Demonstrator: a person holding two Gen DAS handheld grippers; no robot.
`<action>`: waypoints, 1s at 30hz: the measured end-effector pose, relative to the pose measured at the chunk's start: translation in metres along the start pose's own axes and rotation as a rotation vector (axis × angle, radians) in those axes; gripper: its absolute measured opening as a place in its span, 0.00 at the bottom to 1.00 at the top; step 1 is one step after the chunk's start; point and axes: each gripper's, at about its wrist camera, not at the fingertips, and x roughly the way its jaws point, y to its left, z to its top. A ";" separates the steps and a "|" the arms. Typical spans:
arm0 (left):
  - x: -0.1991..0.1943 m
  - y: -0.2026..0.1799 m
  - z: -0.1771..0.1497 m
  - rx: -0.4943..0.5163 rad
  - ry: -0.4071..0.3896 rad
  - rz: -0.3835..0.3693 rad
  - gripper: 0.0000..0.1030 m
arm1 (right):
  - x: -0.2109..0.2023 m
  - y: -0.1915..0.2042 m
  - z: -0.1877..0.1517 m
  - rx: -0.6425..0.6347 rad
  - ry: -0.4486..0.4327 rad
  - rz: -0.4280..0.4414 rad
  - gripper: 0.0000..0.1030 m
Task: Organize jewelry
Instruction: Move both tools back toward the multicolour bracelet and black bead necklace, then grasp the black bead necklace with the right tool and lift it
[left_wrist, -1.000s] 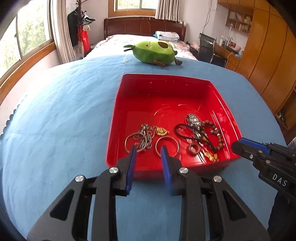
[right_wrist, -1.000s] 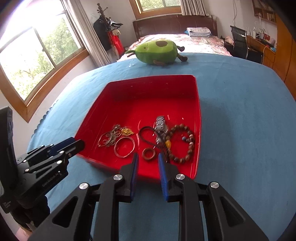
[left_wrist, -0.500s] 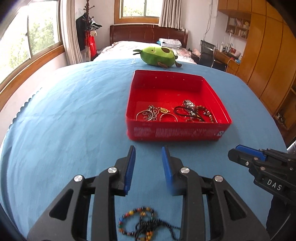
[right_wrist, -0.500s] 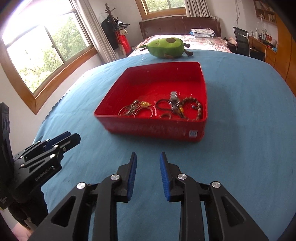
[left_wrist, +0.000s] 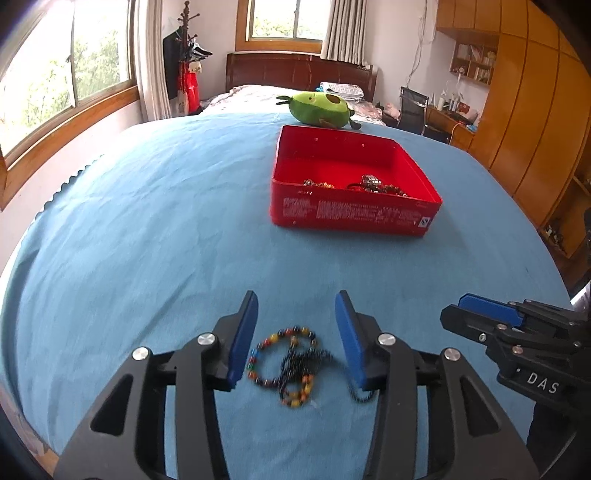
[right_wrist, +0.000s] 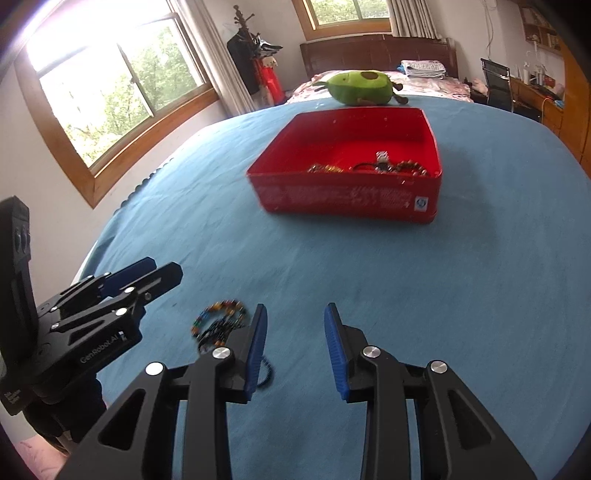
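Grippers have both drawn back from the red box (left_wrist: 354, 210) toward the near edge of the blue cloth (left_wrist: 147, 221); a second ago they hung right at the box's near wall, over the jewelry in it, and now the box stands well apart, up toward the far edge beside the green plush (left_wrist: 317, 108). That reads as one piece delivered and a return for the next. A beaded bracelet (left_wrist: 284, 363), many-coloured and tangled with a dark cord, has come into view on the cloth near the near edge, the only loose piece seen outside the box.

In the left wrist view the left gripper (left_wrist: 295, 332) has its jaws opening, wider than a second ago, and the bracelet lies between its fingers (left_wrist: 242, 339), a little back from the tips, touched by neither pad. The cord trails under the right-hand finger.

The right gripper (right_wrist: 293, 345) is opening as well, with only bare cloth between its fingers; in its view the bracelet (right_wrist: 219, 321) lies just beside its left finger, between the two tools.

The left one looks best placed to take it.
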 end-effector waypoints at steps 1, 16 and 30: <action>-0.003 0.003 -0.005 -0.005 0.000 0.005 0.42 | -0.001 0.002 -0.004 0.000 0.004 0.001 0.31; -0.011 0.045 -0.056 -0.056 0.060 0.042 0.57 | 0.023 0.037 -0.044 -0.010 0.079 0.024 0.31; 0.022 0.114 -0.068 -0.181 0.141 0.130 0.59 | 0.082 0.063 -0.040 -0.015 0.193 0.060 0.31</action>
